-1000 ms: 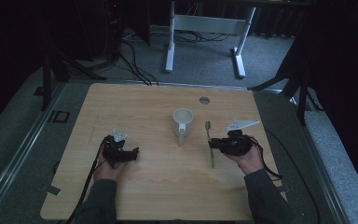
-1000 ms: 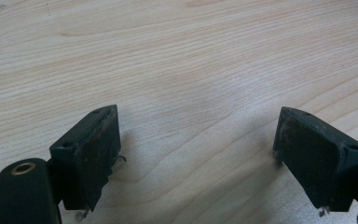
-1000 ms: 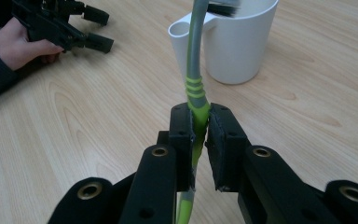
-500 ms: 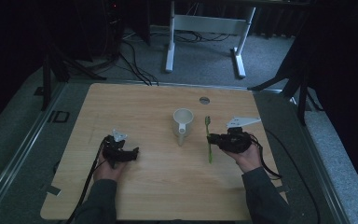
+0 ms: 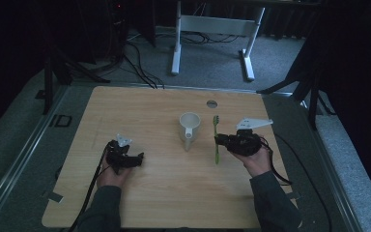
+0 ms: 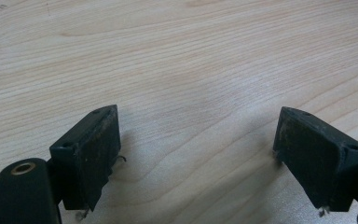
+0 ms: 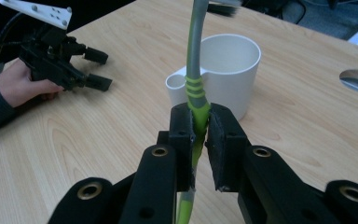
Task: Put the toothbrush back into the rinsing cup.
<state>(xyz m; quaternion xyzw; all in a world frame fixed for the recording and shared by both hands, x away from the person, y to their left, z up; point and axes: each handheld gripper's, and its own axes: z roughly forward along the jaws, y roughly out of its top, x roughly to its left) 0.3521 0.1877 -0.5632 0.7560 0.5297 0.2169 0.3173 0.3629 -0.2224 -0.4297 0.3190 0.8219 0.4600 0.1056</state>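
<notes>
Nearest, at the bottom of the high view, two forearms in dark sleeves, each hand carrying a hand-held gripper on the pale wooden counter (image 5: 164,193).

Left hand-held gripper (image 5: 136,159): released, jaws spread wide, nothing between them; in the left gripper view just bare wood grain between the two black pads (image 6: 95,154), the tips low over the counter. Seen again in the right gripper view (image 7: 95,70) at the upper left, lying on the counter under a hand, well apart from the rest.

Right hand-held gripper (image 7: 200,140): clenched on a green and grey toothbrush (image 7: 195,74), pads pressed to either side of the green handle just below its ribbed collar. In the high view, same gripper (image 5: 220,140) reaching in from the right, gripping the toothbrush (image 5: 216,145) about midway along.

Toothbrush long axis: running near to far across the counter, handle end toward the person, bristle head at the far end. In the right gripper view, tilted up and away, head blurred at the top edge.

Farther on, just left of the toothbrush, a white mug (image 5: 189,126), upright, open mouth up, handle turned toward the person; close beside the brush, contact not clear.

Beyond, a round grommet hole (image 5: 212,103) near the far edge.
</notes>
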